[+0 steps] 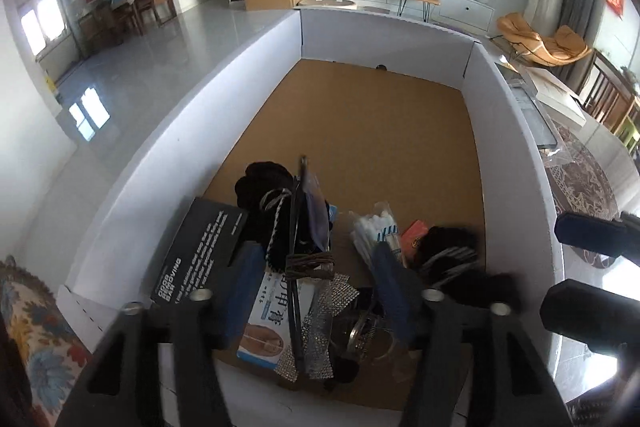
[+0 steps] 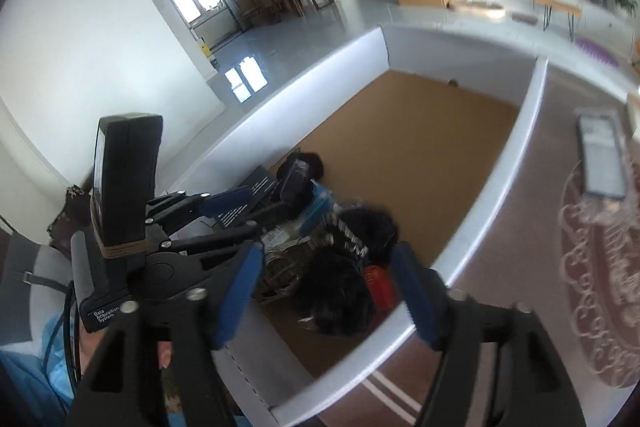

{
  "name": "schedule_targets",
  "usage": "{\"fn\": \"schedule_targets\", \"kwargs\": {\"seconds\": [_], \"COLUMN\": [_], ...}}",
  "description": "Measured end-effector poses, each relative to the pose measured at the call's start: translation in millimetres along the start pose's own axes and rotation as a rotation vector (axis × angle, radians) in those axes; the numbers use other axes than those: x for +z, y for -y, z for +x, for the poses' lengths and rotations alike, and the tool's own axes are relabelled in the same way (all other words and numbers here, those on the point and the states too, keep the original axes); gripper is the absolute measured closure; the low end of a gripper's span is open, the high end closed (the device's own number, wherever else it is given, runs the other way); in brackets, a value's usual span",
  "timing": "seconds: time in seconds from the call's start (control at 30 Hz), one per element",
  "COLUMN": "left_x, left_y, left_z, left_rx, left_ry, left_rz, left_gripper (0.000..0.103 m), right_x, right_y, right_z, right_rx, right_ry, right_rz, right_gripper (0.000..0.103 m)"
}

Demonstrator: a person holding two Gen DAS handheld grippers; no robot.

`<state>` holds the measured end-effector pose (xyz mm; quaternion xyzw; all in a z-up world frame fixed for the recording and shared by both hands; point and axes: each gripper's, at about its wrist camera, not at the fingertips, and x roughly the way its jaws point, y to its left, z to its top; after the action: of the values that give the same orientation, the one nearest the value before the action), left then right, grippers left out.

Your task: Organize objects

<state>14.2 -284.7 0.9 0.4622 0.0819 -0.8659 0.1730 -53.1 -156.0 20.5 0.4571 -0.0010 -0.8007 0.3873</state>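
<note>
Nearest the lens, the left tool [image 1: 316, 291] is hanging over the near end of a white-walled box [image 1: 224, 67], its blue fingers [image 1: 242, 291] standing apart with nothing pressed between them. Under the gap, a jumble of small things is lying on the box's brown cardboard floor: a blue-and-white medicine carton [image 1: 264, 323], a strip of sparkly rhinestone mesh [image 1: 320, 331], a dark stick wound with brown cord [image 1: 298, 259] and a metal hair clip [image 1: 360, 331]. A black printed box [image 1: 200, 251] is leaning against the left wall, with a dark bundle [image 1: 264, 183] just beyond it. To the right, a clear packet of white sticks [image 1: 376, 231], a red packet [image 1: 414, 235] and a black fluffy item [image 1: 452, 251] are crowding together. The far half of the box floor is lying bare.

In the right wrist view, the right tool [image 2: 328, 291] is pointing down over the box's near right corner, fingers [image 2: 416, 299] also spread wide and gripping nothing, above the black fluffy item [image 2: 336, 291]. The left tool [image 2: 256, 195] is showing at its left, held by a hand [image 2: 92, 343] in a blue sleeve. Outside the right wall, a patterned lace cloth [image 2: 592, 291] is covering the surface, with a remote-like device [image 2: 600, 155] resting on it.
</note>
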Motion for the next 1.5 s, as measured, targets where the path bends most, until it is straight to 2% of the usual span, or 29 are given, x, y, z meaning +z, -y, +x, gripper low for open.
{"fn": "schedule_targets", "kwargs": {"seconds": [0.03,0.07,0.1,0.17,0.23,0.33,0.47,0.5,0.6,0.63,0.67,0.77,0.9,1.03,1.23,1.4,1.5], "left_x": [-2,-7,-9,-8,-10,-11,-21,-25,-44,-52,-57,-73,-81,-79,-66,-48,-30], "left_y": [-2,-3,-1,11,27,54,107,121,166,183,196,232,255,260,269,287,298], "left_z": [0,-4,-6,-8,-14,-25,-45,-52,-71,-73,-74,-63,-37,-16,11,30,34], "left_rx": [-0.007,-0.008,-0.010,-0.013,-0.031,-0.135,-0.291,-0.326,-0.433,-0.472,-0.493,-0.512,-0.480,-0.416,-0.379,-0.404,-0.418], "left_ry": [0.016,0.036,0.052,0.076,0.102,0.119,0.121,0.123,0.119,0.106,0.089,0.021,-0.052,-0.082,-0.109,-0.133,-0.120], "left_rz": [-0.021,-0.029,-0.026,0.003,0.026,0.067,0.177,0.209,0.308,0.345,0.369,0.416,0.415,0.389,0.345,0.301,0.285], "left_gripper": [0.015,0.012,0.012,0.012,0.012,0.012,0.012,0.012,0.011,0.008,0.004,0.004,0.004,0.004,0.004,0.004,0.004], "right_x": [-3,-6,-9,-18,-32,-64,-125,-137,-162,-169,-175,-186,-193,-198,-200,-200,-200], "right_y": [3,6,12,29,53,102,178,192,229,237,244,255,257,263,264,263,263], "right_z": [-1,-4,-10,-29,-51,-77,-95,-100,-117,-121,-125,-134,-136,-129,-125,-125,-125], "right_rx": [0.007,0.009,0.000,-0.047,-0.118,-0.274,-0.540,-0.584,-0.682,-0.705,-0.731,-0.786,-0.796,-0.780,-0.771,-0.771,-0.772], "right_ry": [0.007,0.019,0.040,0.096,0.159,0.214,0.153,0.142,0.121,0.119,0.117,0.119,0.118,0.114,0.108,0.108,0.109], "right_rz": [0.017,0.025,0.036,0.059,0.091,0.172,0.294,0.318,0.401,0.422,0.441,0.461,0.458,0.435,0.423,0.423,0.426], "right_gripper": [0.032,0.030,0.027,0.013,0.006,0.005,0.005,0.005,0.005,0.005,0.005,0.005,0.005,0.004,0.000,0.000,0.000]}}
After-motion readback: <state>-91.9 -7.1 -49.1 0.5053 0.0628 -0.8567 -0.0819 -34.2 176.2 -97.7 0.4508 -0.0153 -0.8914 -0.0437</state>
